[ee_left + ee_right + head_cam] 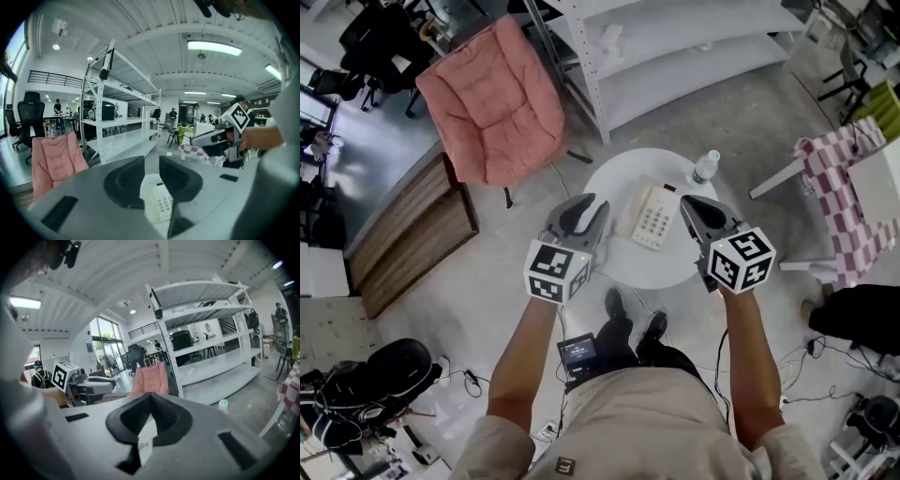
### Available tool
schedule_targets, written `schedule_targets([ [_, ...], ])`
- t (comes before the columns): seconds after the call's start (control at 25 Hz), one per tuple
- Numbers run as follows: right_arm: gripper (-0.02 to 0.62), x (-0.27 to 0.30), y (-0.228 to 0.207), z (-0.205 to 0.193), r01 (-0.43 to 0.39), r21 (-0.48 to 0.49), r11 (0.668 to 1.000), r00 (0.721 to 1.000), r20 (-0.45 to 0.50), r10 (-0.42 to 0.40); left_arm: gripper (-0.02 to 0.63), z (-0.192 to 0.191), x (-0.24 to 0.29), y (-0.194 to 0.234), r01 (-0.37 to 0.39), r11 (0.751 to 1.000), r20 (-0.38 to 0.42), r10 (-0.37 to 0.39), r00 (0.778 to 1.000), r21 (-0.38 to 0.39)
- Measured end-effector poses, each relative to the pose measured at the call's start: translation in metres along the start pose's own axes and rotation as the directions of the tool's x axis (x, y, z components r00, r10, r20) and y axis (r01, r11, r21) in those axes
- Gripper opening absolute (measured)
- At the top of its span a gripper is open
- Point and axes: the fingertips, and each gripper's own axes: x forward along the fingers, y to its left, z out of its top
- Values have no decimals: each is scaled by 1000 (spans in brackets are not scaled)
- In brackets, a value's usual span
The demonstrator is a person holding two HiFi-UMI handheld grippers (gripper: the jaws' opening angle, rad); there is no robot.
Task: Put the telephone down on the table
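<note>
Telephone [653,216] lies flat at ctr of round white table [675,267]. Water bottle [704,168] upright near table's far-right rim; contents not discernible. L gripper [586,214], over table's left edge: jaws narrowly apart, empty. R gripper [698,211], over right edge: jaws fully together, empty.

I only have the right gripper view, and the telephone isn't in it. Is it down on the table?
Observer: Yes. In the head view the telephone lies keypad-up on the round white table, with no gripper touching it.
Operator: Could the left gripper be carrying anything?
Observer: No. The left gripper shows its jaws slightly apart in its own view, with nothing between them. The telephone shows beyond them, on the table.
</note>
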Motion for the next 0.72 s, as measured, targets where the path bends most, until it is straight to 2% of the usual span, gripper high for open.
schedule_targets([
  [0.12, 0, -23, 25, 32, -27, -60, 998, 999, 44, 30, 49, 27, -25, -17, 29, 999, 44, -30, 999, 24],
  [0.32, -2, -66, 66, 77, -50, -173, 984, 991, 115, 70, 24, 73, -67, -47, 67, 994, 127, -77, 989, 81],
  [0.56, -5, -108, 102, 106, -1, -347, 938, 987, 151, 57, 12, 116, -110, -72, 63, 990, 247, -93, 964, 129],
  [0.72, -5, -131, 121, 116, 13, -388, 921, 983, 174, 59, 9, 133, -132, -86, 52, 990, 283, -89, 955, 134],
])
